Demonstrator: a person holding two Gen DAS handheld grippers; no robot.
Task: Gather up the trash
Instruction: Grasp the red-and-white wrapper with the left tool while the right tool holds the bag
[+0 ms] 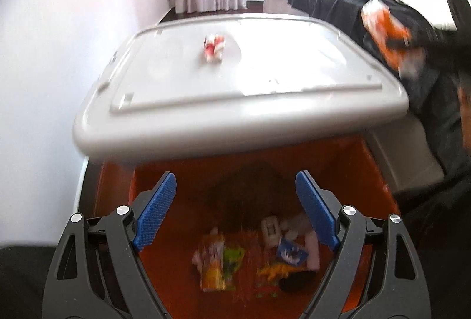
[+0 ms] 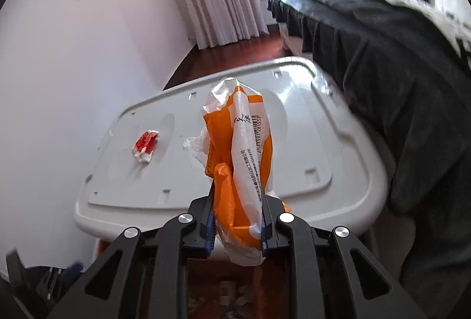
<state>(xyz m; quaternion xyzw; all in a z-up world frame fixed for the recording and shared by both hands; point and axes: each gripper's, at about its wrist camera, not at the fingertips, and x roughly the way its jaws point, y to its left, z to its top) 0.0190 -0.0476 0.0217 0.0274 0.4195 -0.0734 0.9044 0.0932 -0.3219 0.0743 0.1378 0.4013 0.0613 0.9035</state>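
Between right gripper (image 2: 237, 201) fingers: orange wrapper (image 2: 247, 160), barcode 6977591281533.

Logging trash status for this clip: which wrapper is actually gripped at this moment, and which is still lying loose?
The orange-and-white wrapper is clamped in the right gripper. The small red-and-white wrapper lies loose on the white lid, untouched.

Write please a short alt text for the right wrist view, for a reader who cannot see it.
The right claw is shut on a crumpled orange and white wrapper, held above a grey plastic lid. A small red and white wrapper lies on the lid to the left.
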